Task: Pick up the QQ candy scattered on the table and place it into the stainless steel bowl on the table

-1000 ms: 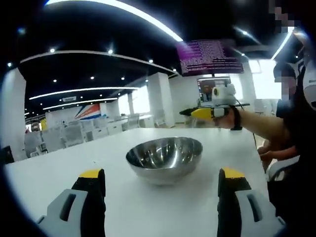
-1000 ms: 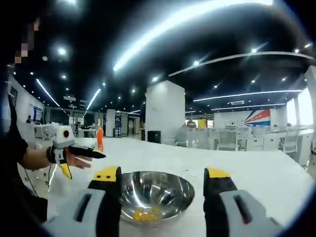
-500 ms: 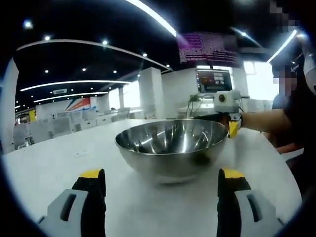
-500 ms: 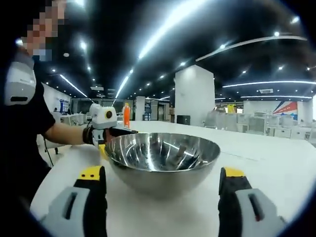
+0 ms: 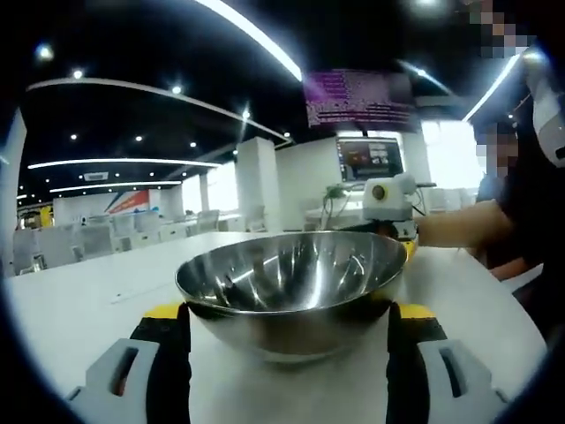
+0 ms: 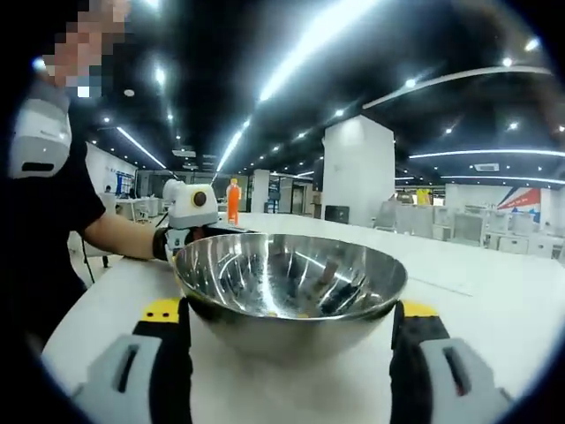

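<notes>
The stainless steel bowl point(image 5: 291, 287) stands on the white table point(image 5: 79, 300), close up in both views. My left gripper point(image 5: 287, 314) is open, low over the table, with the bowl between its yellow-tipped jaws. My right gripper point(image 6: 287, 311) is open in the same way on the bowl's opposite side point(image 6: 291, 283). Each gripper also appears behind the bowl's far rim in the other's view: the right one point(image 5: 388, 208), the left one point(image 6: 192, 216). A yellowish glint lies low inside the bowl; I cannot tell whether it is candy.
The person in a black shirt point(image 6: 48, 221) stands at the table's edge, forearms reaching to the bowl. An orange bottle point(image 6: 233, 199) stands far back on the table. A monitor point(image 5: 369, 159) and rows of white chairs point(image 5: 71, 243) sit beyond.
Both grippers have dropped towards the table and closed in on the bowl, which now looms larger and sits between each pair of jaws. The jaws stayed open.
</notes>
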Available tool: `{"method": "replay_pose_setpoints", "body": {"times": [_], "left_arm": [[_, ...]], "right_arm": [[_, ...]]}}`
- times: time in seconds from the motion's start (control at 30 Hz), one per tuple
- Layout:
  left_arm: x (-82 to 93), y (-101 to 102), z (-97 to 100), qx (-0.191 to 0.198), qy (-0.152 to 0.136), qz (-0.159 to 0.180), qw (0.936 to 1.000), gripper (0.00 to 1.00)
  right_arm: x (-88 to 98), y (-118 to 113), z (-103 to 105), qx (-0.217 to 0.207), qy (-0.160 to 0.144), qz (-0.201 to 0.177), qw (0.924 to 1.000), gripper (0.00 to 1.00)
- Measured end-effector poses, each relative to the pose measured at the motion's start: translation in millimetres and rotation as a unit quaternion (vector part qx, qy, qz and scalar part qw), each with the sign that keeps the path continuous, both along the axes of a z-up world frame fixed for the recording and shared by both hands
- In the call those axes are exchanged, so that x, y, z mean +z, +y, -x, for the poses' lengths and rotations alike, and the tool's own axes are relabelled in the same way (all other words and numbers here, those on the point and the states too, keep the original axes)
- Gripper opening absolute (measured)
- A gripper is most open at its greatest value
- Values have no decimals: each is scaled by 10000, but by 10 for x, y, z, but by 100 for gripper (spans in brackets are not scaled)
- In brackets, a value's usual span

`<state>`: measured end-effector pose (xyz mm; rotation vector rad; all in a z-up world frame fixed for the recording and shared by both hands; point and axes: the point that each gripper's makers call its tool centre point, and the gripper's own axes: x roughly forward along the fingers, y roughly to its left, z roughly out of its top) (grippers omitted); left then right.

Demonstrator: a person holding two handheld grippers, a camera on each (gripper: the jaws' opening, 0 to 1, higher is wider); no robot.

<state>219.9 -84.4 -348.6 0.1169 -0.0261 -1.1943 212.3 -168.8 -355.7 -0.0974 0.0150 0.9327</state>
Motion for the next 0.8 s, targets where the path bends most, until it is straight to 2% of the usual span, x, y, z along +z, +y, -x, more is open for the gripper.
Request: {"method": "replay_pose_setpoints", "body": {"times": [0.13, 0.2, 0.33, 0.6, 0.8], "left_arm": [[124, 9, 16, -8, -220, 71, 9997, 93], [185, 11, -20, 19, -231, 88, 9997, 94], [294, -12, -80, 35, -349, 84, 9994, 95], [359, -64, -592, 100, -392, -42, 9992, 96], [222, -104, -879, 164, -388, -116, 9990, 96]], "right_arm": [[18, 10, -15, -4, 156, -53, 9999, 91], [113, 20, -42, -28, -4, -145, 9999, 91], [220, 24, -114, -58, -60, -77, 9999, 91], [340, -26, -554, -113, -82, 13, 9999, 91], [233, -52, -807, -126, 12, 239, 9996, 91]]}}
